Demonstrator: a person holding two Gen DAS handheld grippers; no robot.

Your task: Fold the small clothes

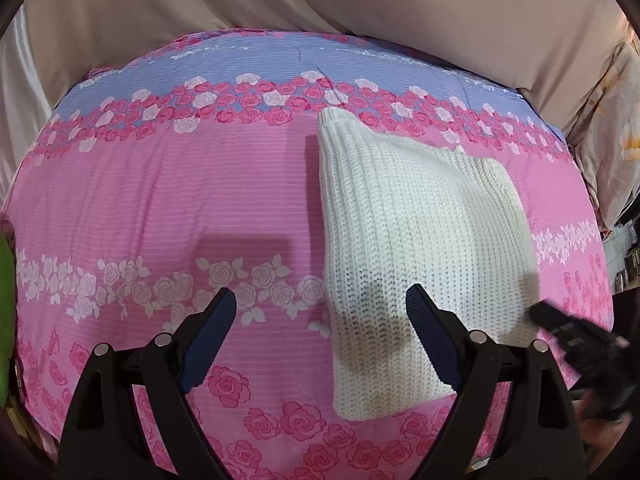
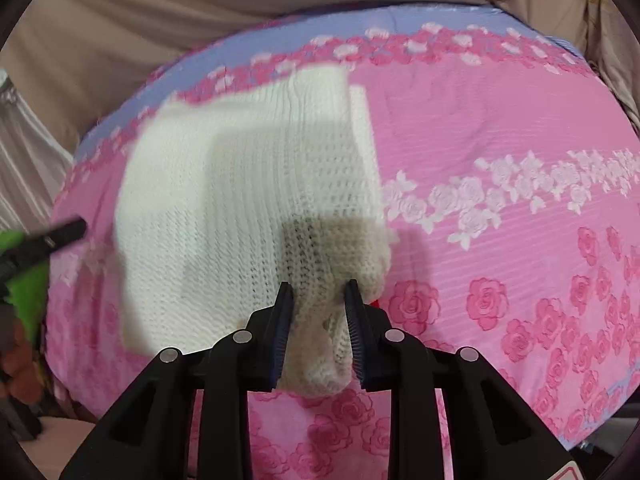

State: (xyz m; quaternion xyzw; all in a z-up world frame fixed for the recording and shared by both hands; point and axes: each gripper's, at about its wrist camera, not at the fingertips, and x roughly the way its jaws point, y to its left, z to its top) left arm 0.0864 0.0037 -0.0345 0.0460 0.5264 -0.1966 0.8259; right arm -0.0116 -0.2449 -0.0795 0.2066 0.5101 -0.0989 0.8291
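At the left of the left wrist view the left tongs (image 1: 320, 316) hang with their blue pads spread wide and nothing between them, over a bed dressed in a pink rose-print cover (image 1: 160, 208). To their right, the white knitted garment (image 1: 412, 248) lies right of centre on that cover, already doubled into a thick, roughly rectangular pad, one corner reaching toward the lilac band near the top. Further right, at the lower right edge, the right tongs (image 1: 568, 332) show only as a dark blur.

In the right wrist view, the knit (image 2: 248, 200) fills the left and centre, and the right tongs (image 2: 318, 292) sit at bottom centre, drawn narrow and pinching a bunched corner of it. The wool looks light, soft and stretchy; I'd judge it sags and drags if lifted by one point, so the free left-hand corner wants a matching hold.
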